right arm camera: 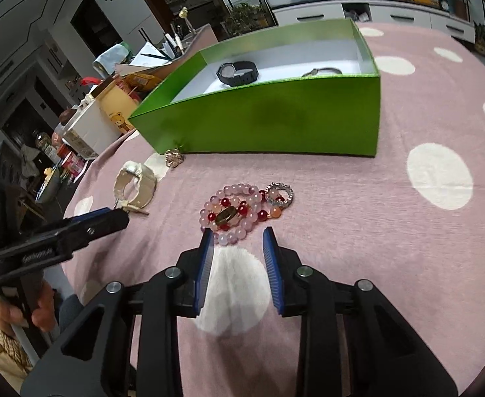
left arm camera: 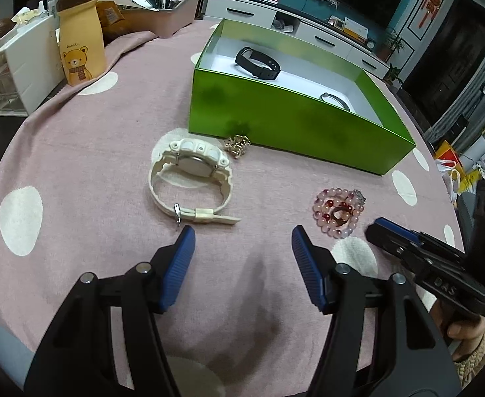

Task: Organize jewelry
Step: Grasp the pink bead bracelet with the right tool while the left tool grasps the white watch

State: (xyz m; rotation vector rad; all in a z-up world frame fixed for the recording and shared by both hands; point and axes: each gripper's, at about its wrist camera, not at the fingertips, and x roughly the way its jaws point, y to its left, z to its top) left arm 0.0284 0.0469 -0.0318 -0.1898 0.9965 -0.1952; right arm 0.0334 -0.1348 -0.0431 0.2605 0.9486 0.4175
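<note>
left hand-held gripper (left arm camera: 242,235) spread, empty, right hand-held gripper (right arm camera: 238,236) narrowly parted, empty, bear cup (left arm camera: 81,38) label too blurred to read

Pink dotted tablecloth (left arm camera: 77,152) carries green box (left arm camera: 292,122), white watch (left arm camera: 189,178), bead bracelet (left arm camera: 338,211), gold trinket (left arm camera: 237,144)

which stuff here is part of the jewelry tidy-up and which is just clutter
Part of the job:
green box
black watch
thin bracelet
white watch
gold trinket
bead bracelet
sparkly ring

Just lying about:
bear carton
white drawer unit
pen tray
</note>
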